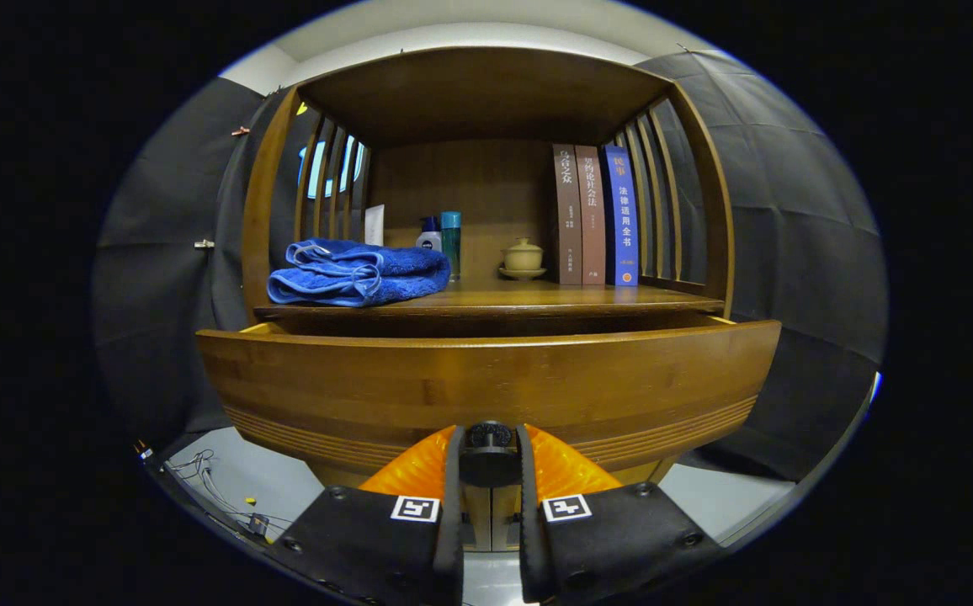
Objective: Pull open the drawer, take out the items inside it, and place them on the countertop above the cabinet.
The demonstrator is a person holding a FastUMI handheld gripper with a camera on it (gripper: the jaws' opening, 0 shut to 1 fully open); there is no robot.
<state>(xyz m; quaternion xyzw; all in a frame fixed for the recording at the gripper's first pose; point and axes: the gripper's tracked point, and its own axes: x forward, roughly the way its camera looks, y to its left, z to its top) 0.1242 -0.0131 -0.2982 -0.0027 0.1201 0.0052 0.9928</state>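
Note:
A wooden cabinet has a drawer (486, 387) pulled partly out toward me, its curved front panel filling the space just ahead of my fingers. My gripper (489, 446) is shut on the drawer's dark round knob (489, 436), one finger pressing on each side of it. The inside of the drawer is hidden behind its front panel. Above it runs the countertop (537, 296), where a folded blue towel (356, 271) lies at the left front corner.
At the back of the countertop stand a white card (374, 224), a small bottle (428, 236), a teal bottle (451, 242) and a lidded cup on a saucer (523, 257). Three books (594, 215) stand upright at the right. Cables (217, 497) lie on the floor at the lower left.

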